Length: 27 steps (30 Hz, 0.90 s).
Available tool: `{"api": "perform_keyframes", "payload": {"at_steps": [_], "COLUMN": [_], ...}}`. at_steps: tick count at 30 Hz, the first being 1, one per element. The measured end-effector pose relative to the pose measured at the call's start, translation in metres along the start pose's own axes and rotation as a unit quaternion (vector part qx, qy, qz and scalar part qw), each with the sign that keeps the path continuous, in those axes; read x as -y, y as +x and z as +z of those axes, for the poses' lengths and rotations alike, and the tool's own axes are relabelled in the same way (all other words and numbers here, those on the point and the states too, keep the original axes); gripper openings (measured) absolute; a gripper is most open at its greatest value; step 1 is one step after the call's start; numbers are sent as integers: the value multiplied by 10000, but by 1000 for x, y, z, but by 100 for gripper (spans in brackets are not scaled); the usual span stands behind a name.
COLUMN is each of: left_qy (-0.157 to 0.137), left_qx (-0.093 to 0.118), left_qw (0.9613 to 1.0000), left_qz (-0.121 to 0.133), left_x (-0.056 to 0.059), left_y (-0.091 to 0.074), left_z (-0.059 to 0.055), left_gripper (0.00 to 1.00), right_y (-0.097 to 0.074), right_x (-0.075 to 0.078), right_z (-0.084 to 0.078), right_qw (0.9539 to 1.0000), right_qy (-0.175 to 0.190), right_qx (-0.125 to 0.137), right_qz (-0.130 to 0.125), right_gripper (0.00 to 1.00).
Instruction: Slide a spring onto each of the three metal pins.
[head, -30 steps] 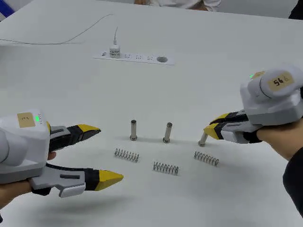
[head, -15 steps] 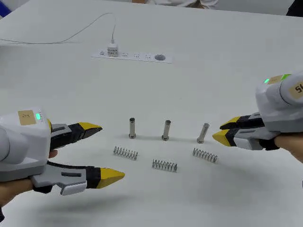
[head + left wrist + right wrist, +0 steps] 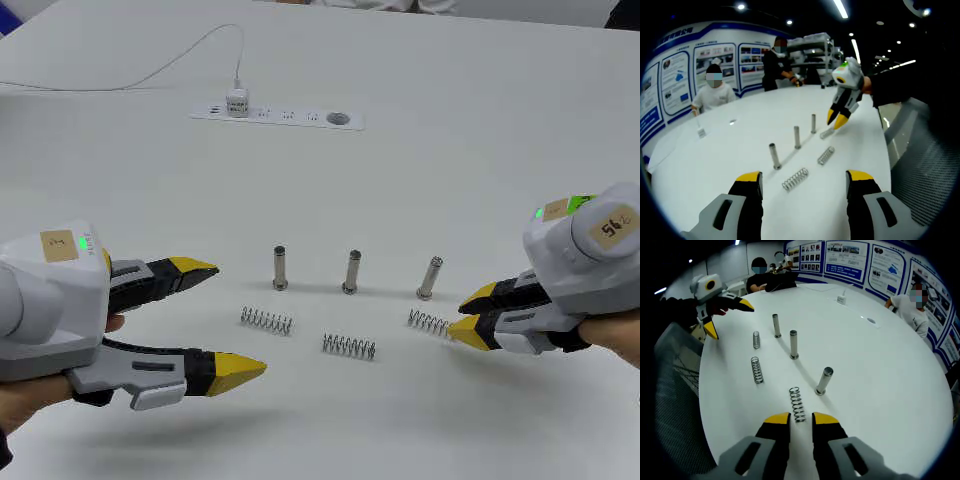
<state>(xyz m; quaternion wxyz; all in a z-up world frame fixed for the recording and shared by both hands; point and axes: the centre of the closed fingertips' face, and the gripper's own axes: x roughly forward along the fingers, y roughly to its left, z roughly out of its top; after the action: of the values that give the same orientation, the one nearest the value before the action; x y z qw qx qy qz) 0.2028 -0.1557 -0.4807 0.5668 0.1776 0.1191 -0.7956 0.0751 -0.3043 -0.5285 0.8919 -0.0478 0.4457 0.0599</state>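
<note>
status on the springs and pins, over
Left gripper open, empty. Right gripper open, tips at the right spring. Three pins bare. Nothing in the way.

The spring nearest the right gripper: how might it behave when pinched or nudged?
An open wire coil, the spring probably flexes if pinched hard. Lying sideways on the smooth table, it may roll when nudged. Thin, so likely light and easily flicked by the right gripper.

I read what looks like "56" on tan sticker atop right gripper. Second tan sticker on left gripper: mark unreadable. Wall posters: print too small.
</note>
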Motion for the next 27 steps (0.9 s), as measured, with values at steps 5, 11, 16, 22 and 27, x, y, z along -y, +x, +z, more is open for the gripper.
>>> {"api": "perform_keyframes", "payload": {"at_steps": [5,11,16,22,27], "left_qy": [-8,-5,-20,1,70], "left_qx": [6,0,2,7,-3], "left_qw": [10000,10000,10000,10000,9999], "left_qz": [-13,-3,-25,-68,-146], "left_x": [1,1,2,4,9], "left_y": [1,1,1,1,4], "left_z": [1,1,1,3,6], "left_gripper": [68,69,67,67,66], "right_y": [4,10,13,15,14], "right_x": [-3,-4,-5,-5,-6], "right_z": [-3,-6,-7,-10,-9], "right_qw": [9997,9985,9973,9959,9955], "right_qy": [-147,-346,-446,-508,-593], "right_qx": [-144,-362,-479,-625,-637], "right_qz": [97,231,324,408,379], "right_gripper": [18,16,15,12,12]}}
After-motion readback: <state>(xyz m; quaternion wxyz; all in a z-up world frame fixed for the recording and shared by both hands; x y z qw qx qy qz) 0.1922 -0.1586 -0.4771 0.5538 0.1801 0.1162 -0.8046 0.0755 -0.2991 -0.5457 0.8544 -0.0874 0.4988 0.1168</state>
